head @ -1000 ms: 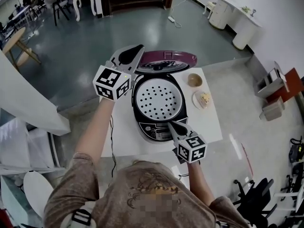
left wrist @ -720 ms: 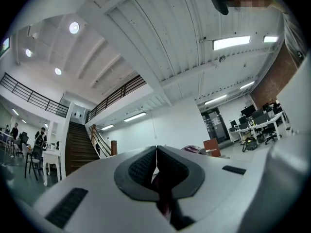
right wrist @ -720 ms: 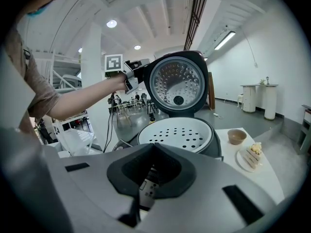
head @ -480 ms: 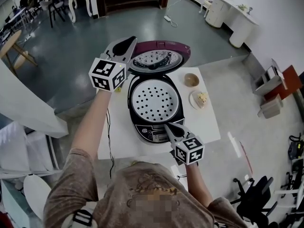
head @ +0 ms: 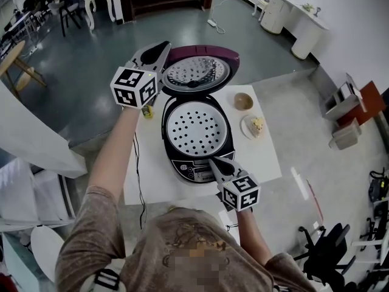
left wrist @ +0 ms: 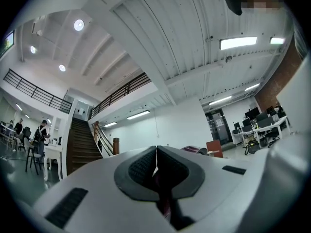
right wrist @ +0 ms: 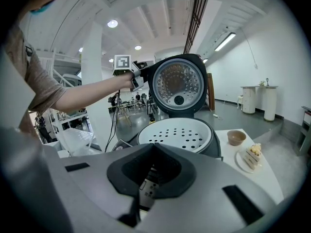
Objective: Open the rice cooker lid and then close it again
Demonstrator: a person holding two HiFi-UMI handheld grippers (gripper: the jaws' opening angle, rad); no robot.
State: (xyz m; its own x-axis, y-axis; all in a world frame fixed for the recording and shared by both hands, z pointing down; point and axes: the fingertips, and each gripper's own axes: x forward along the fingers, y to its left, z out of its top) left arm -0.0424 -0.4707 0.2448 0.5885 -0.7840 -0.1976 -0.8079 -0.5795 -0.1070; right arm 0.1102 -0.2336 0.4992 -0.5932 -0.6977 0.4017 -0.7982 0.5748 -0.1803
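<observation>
1. The rice cooker (head: 180,163) sits mid-way on the white surface (head: 267,157), with its front close to the near edge. From 3 to 5 o'clock of it the surface is bare. A bowl (head: 243,101) stands at 2 o'clock and a cake plate (head: 248,134) at 3 o'clock.
2. The lid (head: 197,72) stands open at 12 o'clock, above the perforated steamer tray (head: 196,128).
3. Print on the control panel (head: 193,170) is too small to read.
4. The left gripper (head: 163,46) is at 11 o'clock on an outstretched arm. Its jaws are closed on the lid's maroon rim.
5. The right gripper (head: 213,161) tilts down at 6 o'clock. Its jaws are closed and empty, with the tips at the control panel.
</observation>
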